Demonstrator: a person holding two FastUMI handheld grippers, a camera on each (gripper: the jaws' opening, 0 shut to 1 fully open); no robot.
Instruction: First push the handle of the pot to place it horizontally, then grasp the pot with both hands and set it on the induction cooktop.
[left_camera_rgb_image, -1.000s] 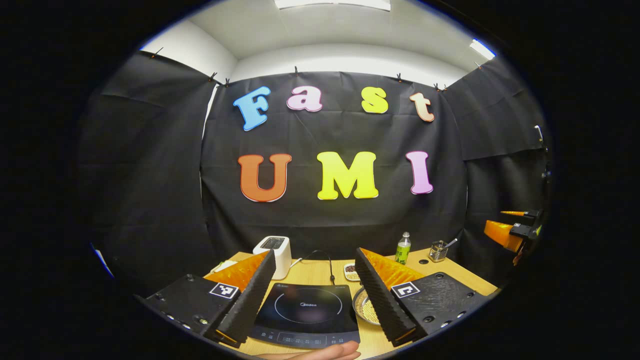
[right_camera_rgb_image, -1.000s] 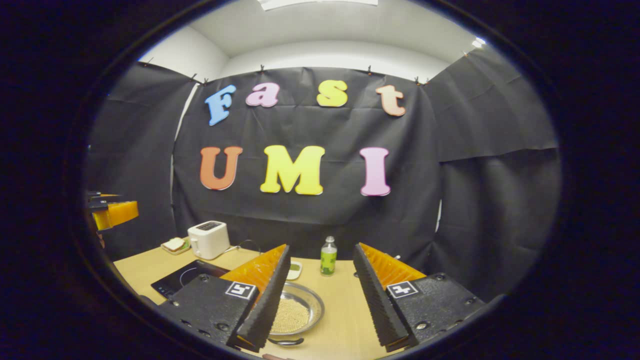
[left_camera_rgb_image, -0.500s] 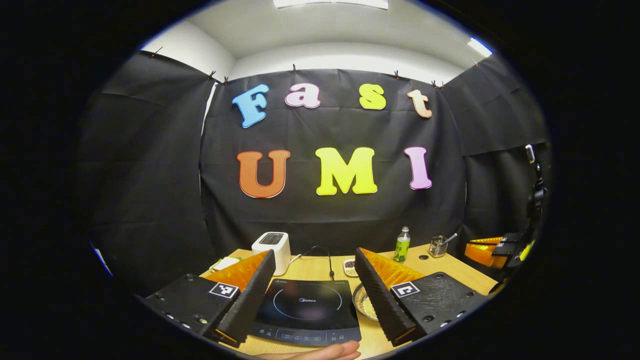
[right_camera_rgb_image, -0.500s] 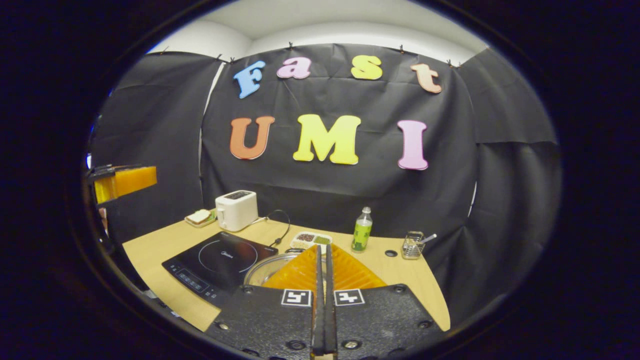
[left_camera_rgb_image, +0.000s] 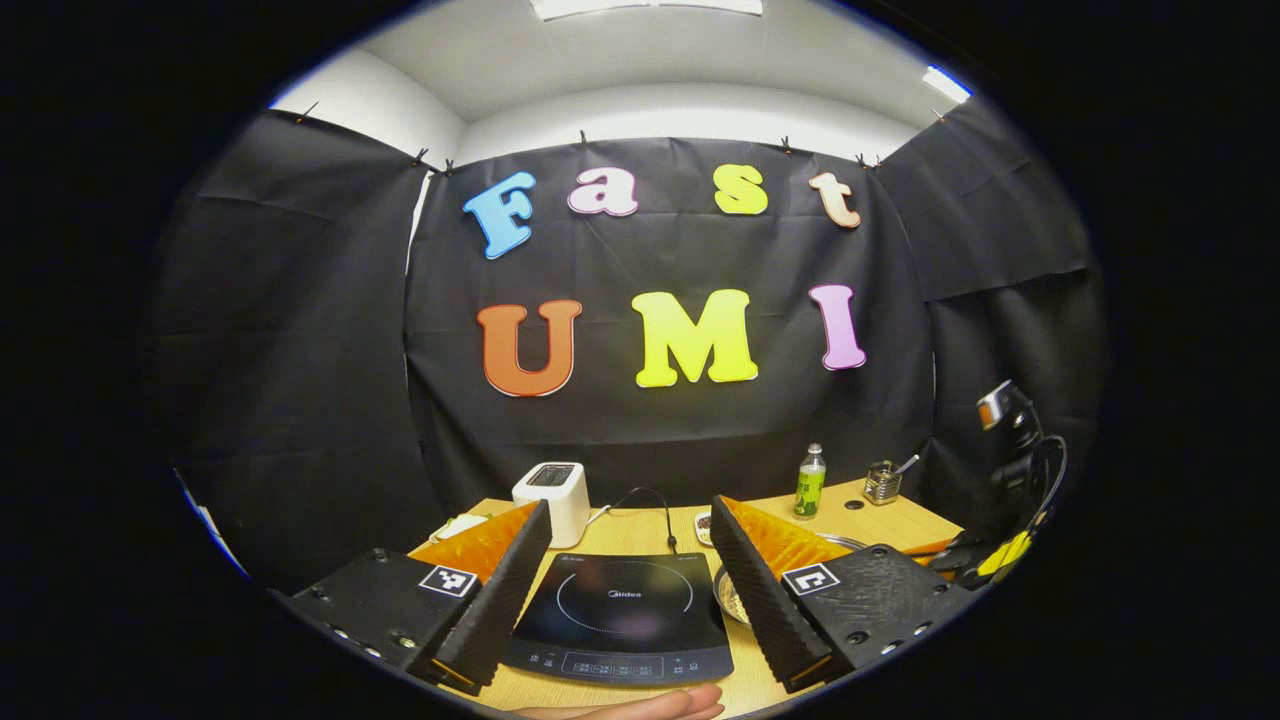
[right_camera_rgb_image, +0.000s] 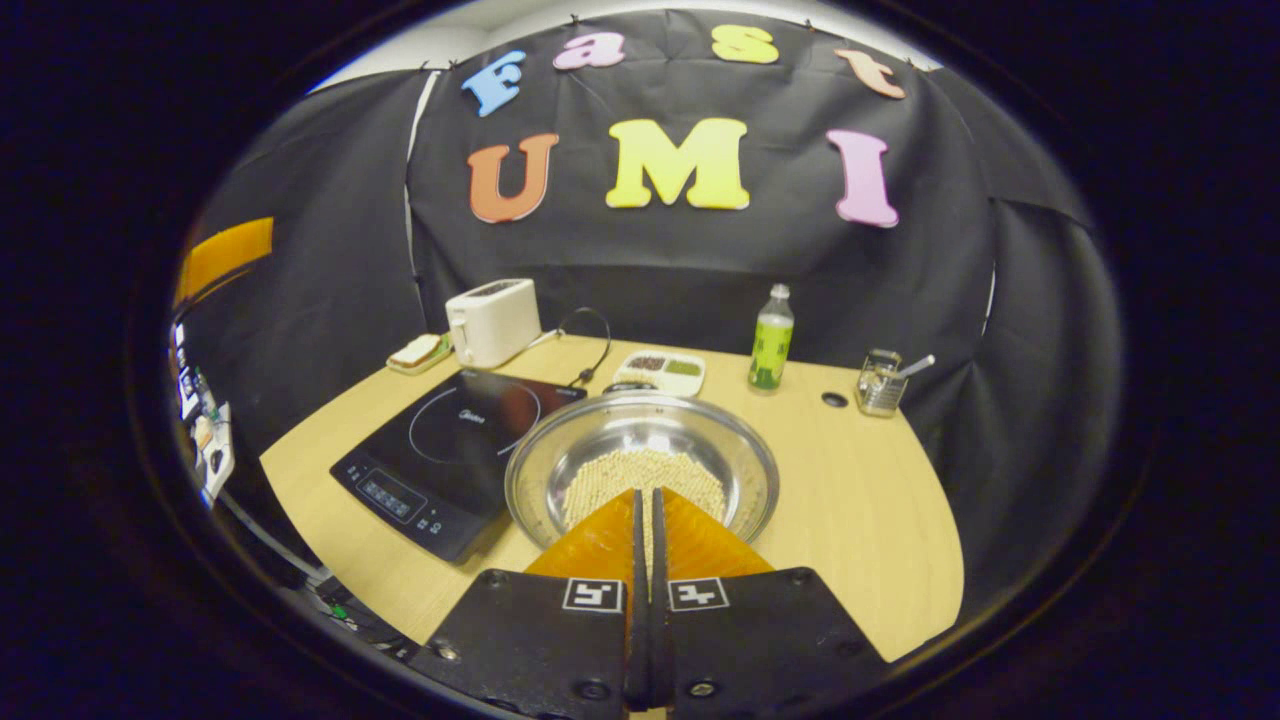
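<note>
Toaster (right_camera_rgb_image: 492, 321) and bottle (right_camera_rgb_image: 770, 338) stand behind pot (right_camera_rgb_image: 560, 470) and cooktop (right_camera_rgb_image: 455, 440).

The right gripper (right_camera_rgb_image: 645, 500), wide open a second ago, now has its fingers closed together with nothing between them. It now tips down over the near rim of the pot (right_camera_rgb_image: 640, 470), so the whole bowl and the table (right_camera_rgb_image: 870, 520) show. In the left gripper view, the right gripper (left_camera_rgb_image: 985, 555) sits lower at the right edge.

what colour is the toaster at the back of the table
White or cream toaster; it shows best in the right gripper view.
</note>
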